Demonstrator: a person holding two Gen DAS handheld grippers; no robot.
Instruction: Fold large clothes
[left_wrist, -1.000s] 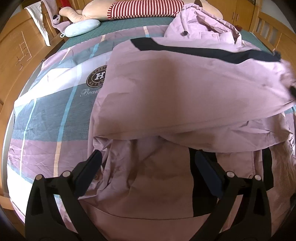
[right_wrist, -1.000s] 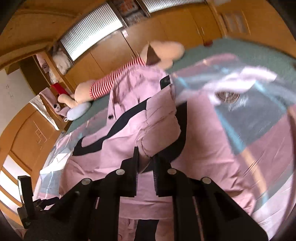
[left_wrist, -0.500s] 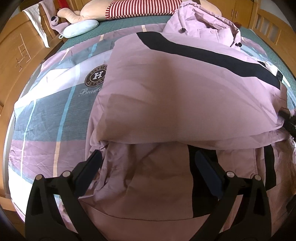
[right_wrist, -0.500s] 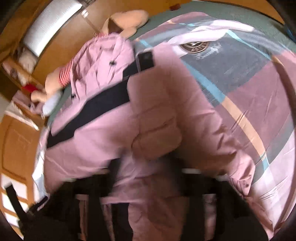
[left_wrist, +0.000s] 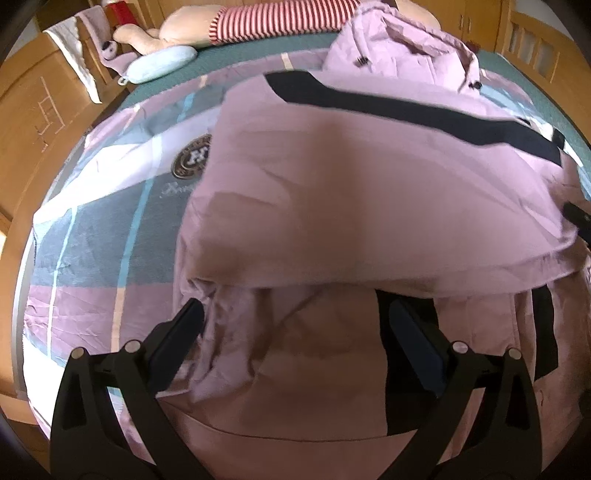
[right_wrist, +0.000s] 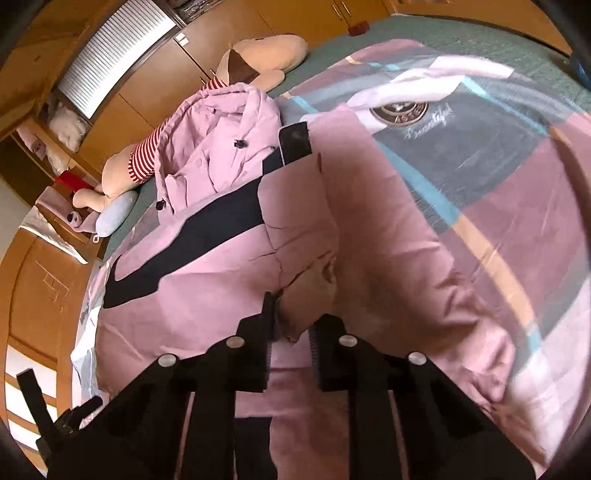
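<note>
**Pink coat half-folded on a bed, one gripper pinching its edge**

A large pink padded coat (left_wrist: 369, 192) with black bands is spread across a patchwork bedspread (left_wrist: 92, 229). Its hood lies at the far end, next to a striped plush toy (right_wrist: 147, 162) at the head of the bed. One thick layer of the coat is seen doubled over the layer beneath.

The right gripper (right_wrist: 291, 328) is closed narrowly on a bunched fold of the coat's edge. The left gripper (left_wrist: 295, 325) is held wide apart above the coat's lower layer, nearer the camera than the doubled part, with nothing gripped.

The step in hand is judged to be the laying of the folded-over panel. It would be done well if the pinched edge were drawn level with the coat's opposite side and lowered flat before release, while the lower layer is pressed or smoothed by the free gripper so the padding is not dragged or bunched.
</note>
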